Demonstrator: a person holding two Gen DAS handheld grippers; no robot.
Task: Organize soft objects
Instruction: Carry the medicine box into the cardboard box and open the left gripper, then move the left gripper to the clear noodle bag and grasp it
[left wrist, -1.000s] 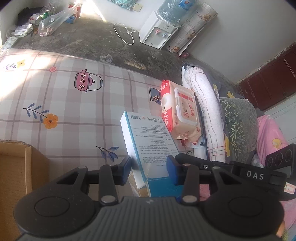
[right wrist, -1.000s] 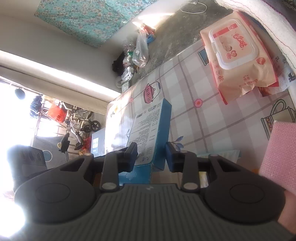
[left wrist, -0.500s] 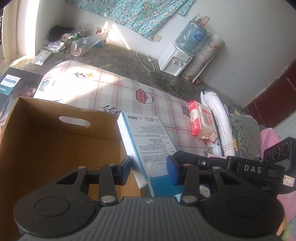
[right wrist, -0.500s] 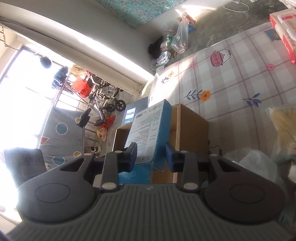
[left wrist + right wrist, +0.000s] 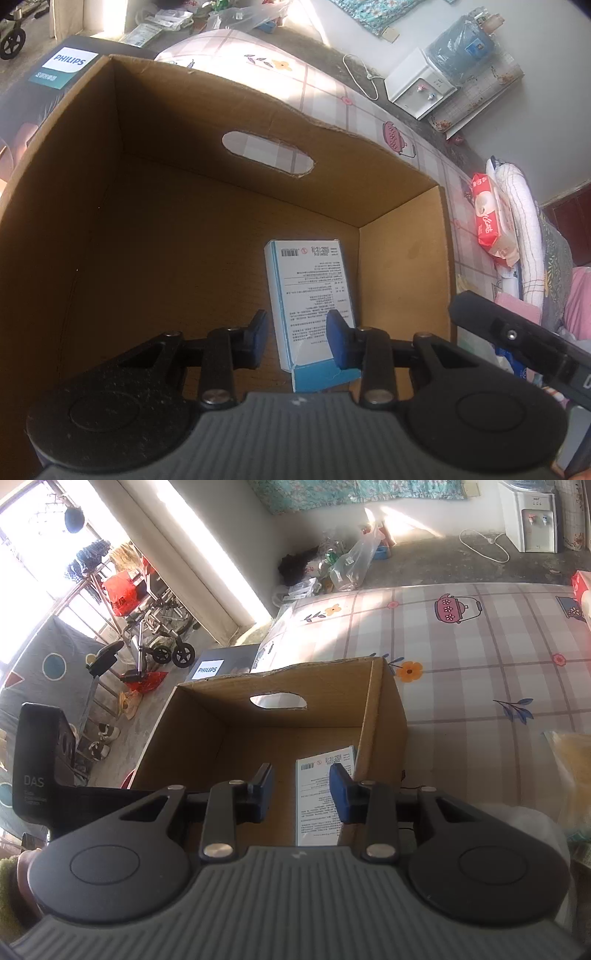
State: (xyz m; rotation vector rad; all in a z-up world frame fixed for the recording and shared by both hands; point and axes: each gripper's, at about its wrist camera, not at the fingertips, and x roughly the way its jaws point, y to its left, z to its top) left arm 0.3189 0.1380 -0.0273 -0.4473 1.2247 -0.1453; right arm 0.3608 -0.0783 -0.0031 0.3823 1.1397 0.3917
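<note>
You hold both grippers above the open cardboard box [image 5: 402, 236], which stands on the bed with the checked sheet [image 5: 480, 686]. The blue and white carton [image 5: 314, 291] lies flat on the floor of the box, near the right wall, with its printed side up.

The left gripper [image 5: 297, 341] has its jaws closing, and the carton shows between them in the left wrist view. As far as I can judge, the pads do not press on it — the carton looks to rest on the box floor below, so these jaws hold nothing. The right gripper [image 5: 301, 792] also has its jaws a little apart and nothing is clamped; in its view the carton is seen just behind the right pad, deeper in the box.

The risks from here are small but real. If you bring the left jaws lower while they close, they may catch the near end of the carton and drag or tip it against the box wall. The two grippers are near each other over the same corner, so they can knock together when you pull them out.

The wet wipes pack [image 5: 489, 218] is still on the bed, beside the rolled white towel [image 5: 524, 221].
</note>
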